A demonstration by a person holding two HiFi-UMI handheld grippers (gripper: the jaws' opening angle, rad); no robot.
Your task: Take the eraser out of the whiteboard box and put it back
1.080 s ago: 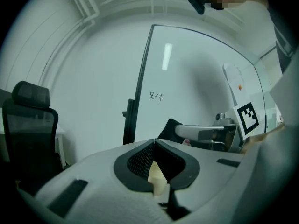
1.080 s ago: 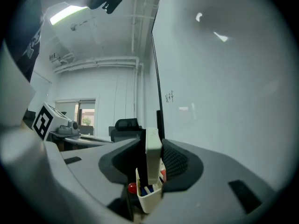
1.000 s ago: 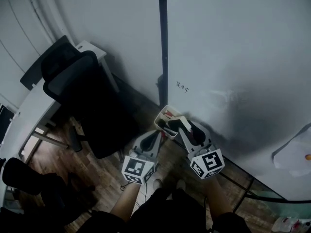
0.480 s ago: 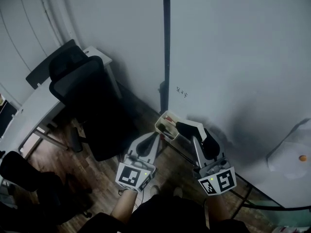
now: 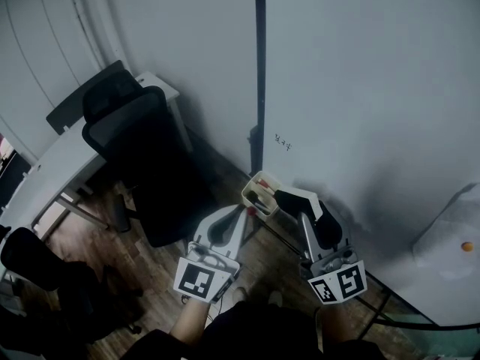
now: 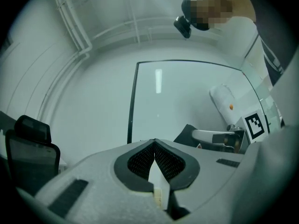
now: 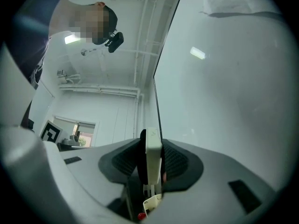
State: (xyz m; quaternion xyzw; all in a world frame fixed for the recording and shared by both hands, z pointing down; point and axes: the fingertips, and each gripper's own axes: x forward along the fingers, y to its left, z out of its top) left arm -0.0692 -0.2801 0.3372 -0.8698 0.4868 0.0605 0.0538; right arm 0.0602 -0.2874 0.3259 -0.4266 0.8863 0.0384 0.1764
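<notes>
**Eraser lifted clear of the box**

Since a second ago my right claw (image 7: 152, 148) has drawn back from the whiteboard box (image 5: 260, 193). The eraser (image 5: 296, 199) has come with it; it was over the box opening then. It now hangs just beside the box, on the side nearer the board, and clear of the rim. My left claw (image 6: 154, 143) has also pulled back a little towards me.

The right claw is clamped on the eraser. Its pads press both faces, the pale back on one side and the dark felt on the other. The eraser stands on edge and sticks out past the tips. The left claw is closed tip to tip and carries nothing. It points at the box from the near side.

The box is between the two claws' tips, and in the right gripper view a red marker cap (image 7: 141, 215) shows just under the eraser. Behind it rises the whiteboard (image 5: 360, 88) with its black frame strip (image 5: 259, 66), a small scribble (image 5: 283, 142) and a white sheet (image 5: 450, 235) further right.

Left of my left claw stands a black office chair (image 5: 142, 163), close against a white tabletop (image 5: 60, 171). A second dark chair (image 5: 34, 261) sits further out on the wood floor (image 5: 150, 268).

Count: two claws, one eraser, one box, one whiteboard, two chairs, one tabletop.
</notes>
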